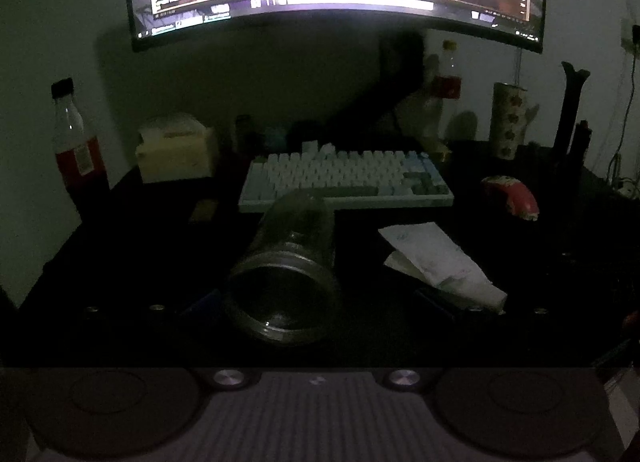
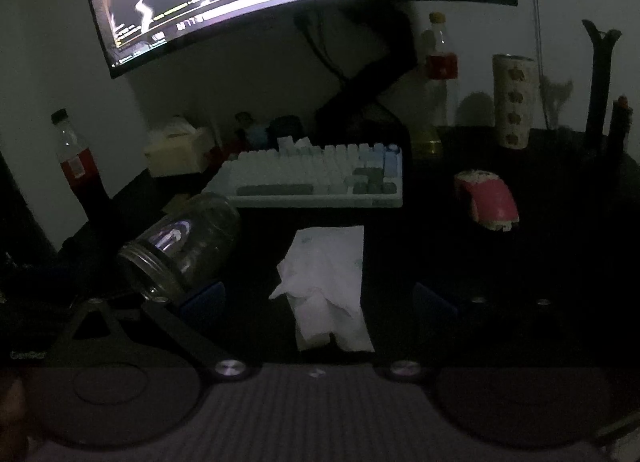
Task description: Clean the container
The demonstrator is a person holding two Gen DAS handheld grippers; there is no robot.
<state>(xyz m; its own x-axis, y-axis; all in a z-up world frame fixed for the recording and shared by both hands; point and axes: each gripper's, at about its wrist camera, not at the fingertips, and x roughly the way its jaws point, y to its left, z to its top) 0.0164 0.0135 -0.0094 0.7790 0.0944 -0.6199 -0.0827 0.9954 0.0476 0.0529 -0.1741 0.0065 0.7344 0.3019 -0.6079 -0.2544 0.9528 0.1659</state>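
The jar (image 1: 286, 266) is gripped between the jaws of the left gripper (image 1: 280, 302), tipped with its open mouth turned back toward the camera; in the right wrist view the same jar (image 2: 184, 246) is seen clamped near the rim, with a blue pad (image 2: 204, 298) pressed against its side. A crumpled tissue (image 2: 328, 286) lies on the dark desk (image 2: 520, 262) between the spread jaws of the right gripper (image 2: 320, 302), which are released and hold nothing. The tissue's near end is just ahead of the jaw gap, neither finger touching it as far as can be told in the dim light.

The step in hand is judged to be the fetching of the wiping cloth, with no wiping begun yet. For the next move, the right jaws must be lowered over the tissue and clenched on its bunched near end, then it must be carried left to the jar mouth, while the jar is held steady.
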